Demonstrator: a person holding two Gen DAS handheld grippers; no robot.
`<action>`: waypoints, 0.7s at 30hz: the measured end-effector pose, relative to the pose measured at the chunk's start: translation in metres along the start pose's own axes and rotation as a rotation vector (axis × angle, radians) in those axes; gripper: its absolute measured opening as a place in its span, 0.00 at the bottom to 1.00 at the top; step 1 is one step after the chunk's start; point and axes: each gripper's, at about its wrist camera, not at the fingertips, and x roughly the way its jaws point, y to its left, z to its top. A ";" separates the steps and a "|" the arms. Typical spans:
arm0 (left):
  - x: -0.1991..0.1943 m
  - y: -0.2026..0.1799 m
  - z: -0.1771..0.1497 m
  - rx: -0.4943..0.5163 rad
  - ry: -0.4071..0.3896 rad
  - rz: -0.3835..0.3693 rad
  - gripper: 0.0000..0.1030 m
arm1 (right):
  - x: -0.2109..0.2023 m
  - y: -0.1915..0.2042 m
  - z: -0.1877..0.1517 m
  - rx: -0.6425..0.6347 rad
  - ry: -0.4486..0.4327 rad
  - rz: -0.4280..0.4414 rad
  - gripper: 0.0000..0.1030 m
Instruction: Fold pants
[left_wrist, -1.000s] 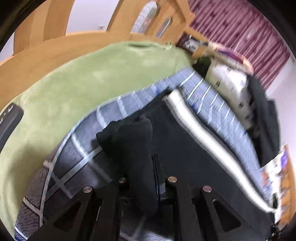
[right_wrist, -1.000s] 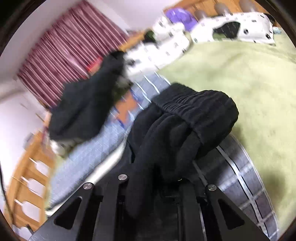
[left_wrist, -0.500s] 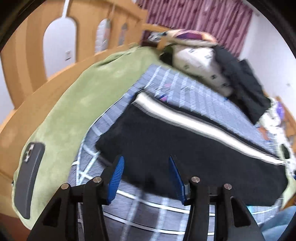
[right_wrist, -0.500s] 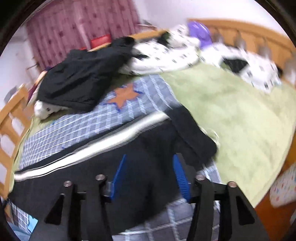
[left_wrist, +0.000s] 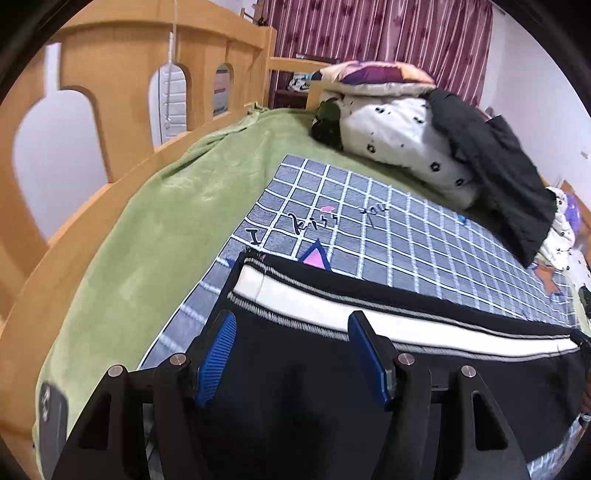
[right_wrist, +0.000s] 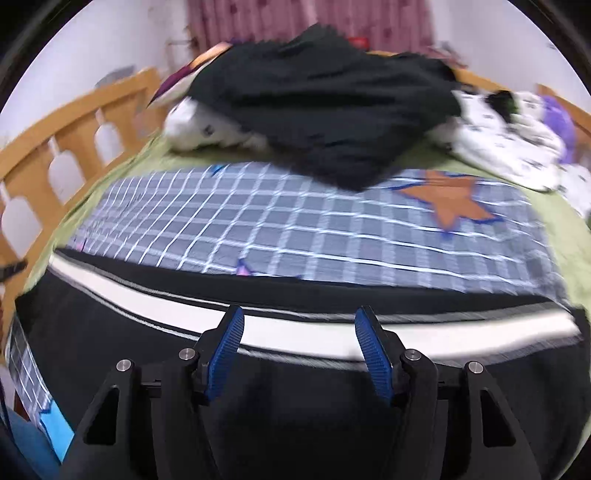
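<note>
The black pants (left_wrist: 443, 373) with a white side stripe (left_wrist: 321, 306) lie flat and long across the grey checked blanket (left_wrist: 369, 229), near the bed's front edge. My left gripper (left_wrist: 291, 343) is open and empty above the pants' left end. In the right wrist view the pants (right_wrist: 110, 343) span the whole width, and my right gripper (right_wrist: 299, 339) is open and empty above their middle, near the stripe (right_wrist: 295, 325).
A green bedspread (left_wrist: 147, 229) covers the bed inside a wooden rail (left_wrist: 103, 96). A dark phone (left_wrist: 51, 413) lies at the left edge. Pillows (left_wrist: 399, 136) and a black garment (right_wrist: 325, 107) are piled at the far side.
Both grippers were shut on bunched ends of the pants; they let go and opened. The pants now lie spread flat, and both grippers have pulled back above them.
</note>
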 end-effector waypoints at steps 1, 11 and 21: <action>0.011 0.001 0.006 0.001 0.014 0.000 0.59 | 0.013 0.007 0.005 -0.033 0.013 0.006 0.60; 0.093 0.018 0.034 -0.017 0.096 0.094 0.59 | 0.101 0.034 0.019 -0.223 0.153 0.067 0.59; 0.089 0.014 0.028 0.036 0.019 0.096 0.21 | 0.087 0.035 0.018 -0.279 0.132 0.123 0.05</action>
